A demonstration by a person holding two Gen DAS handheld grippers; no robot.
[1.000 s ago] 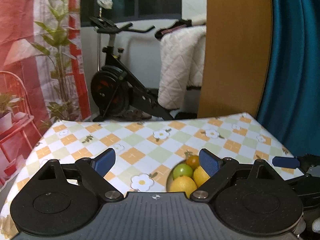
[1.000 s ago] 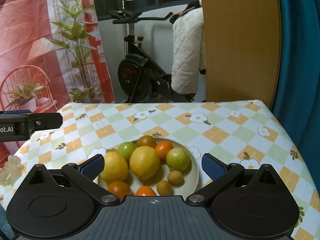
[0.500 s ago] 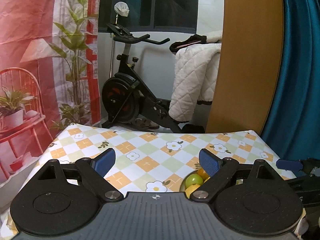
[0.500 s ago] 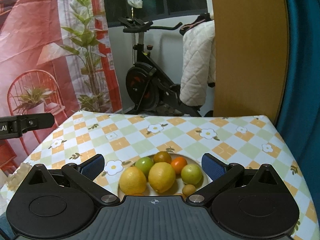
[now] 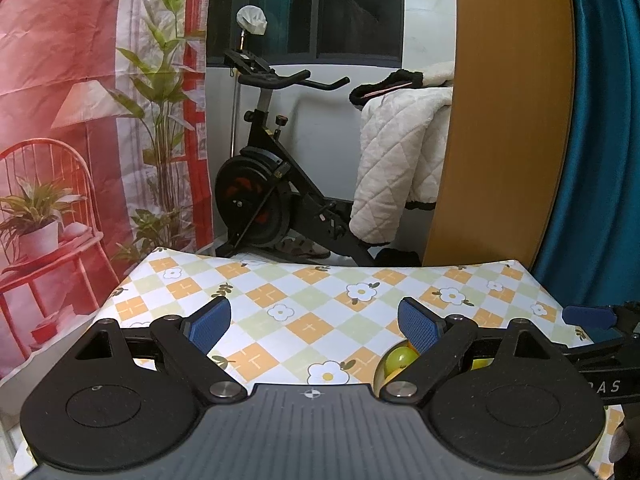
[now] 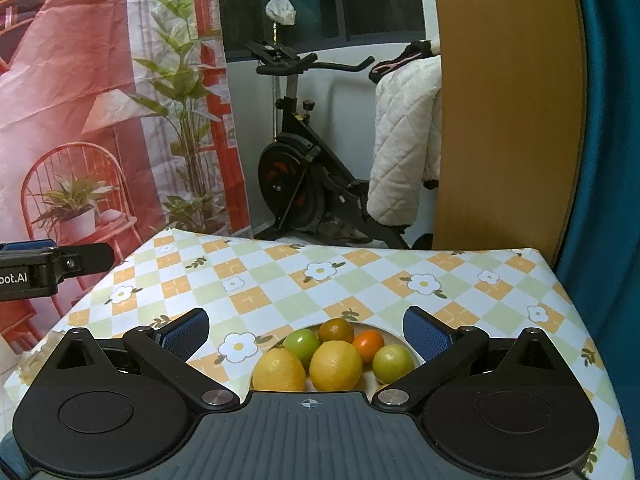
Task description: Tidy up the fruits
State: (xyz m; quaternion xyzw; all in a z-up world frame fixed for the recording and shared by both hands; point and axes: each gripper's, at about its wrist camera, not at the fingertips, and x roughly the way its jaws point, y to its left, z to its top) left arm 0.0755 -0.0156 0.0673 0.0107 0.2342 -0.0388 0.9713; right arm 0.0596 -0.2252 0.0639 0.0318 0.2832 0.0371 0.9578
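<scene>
Both claws, left claw [image 5: 314, 328] & right claw [image 6: 306, 332], wide & empty, have pulled up/back; fruit plate [image 6: 396, 336] now just below right claw, apparently done.

Two lemons [image 6: 335, 366], two green fruits [image 6: 302, 345], two oranges [image 6: 369, 345], one plate [image 6: 402, 339].

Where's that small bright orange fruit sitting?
In the right wrist view, the small orange fruit lies on the plate, between the brownish fruit and a green fruit.
</scene>
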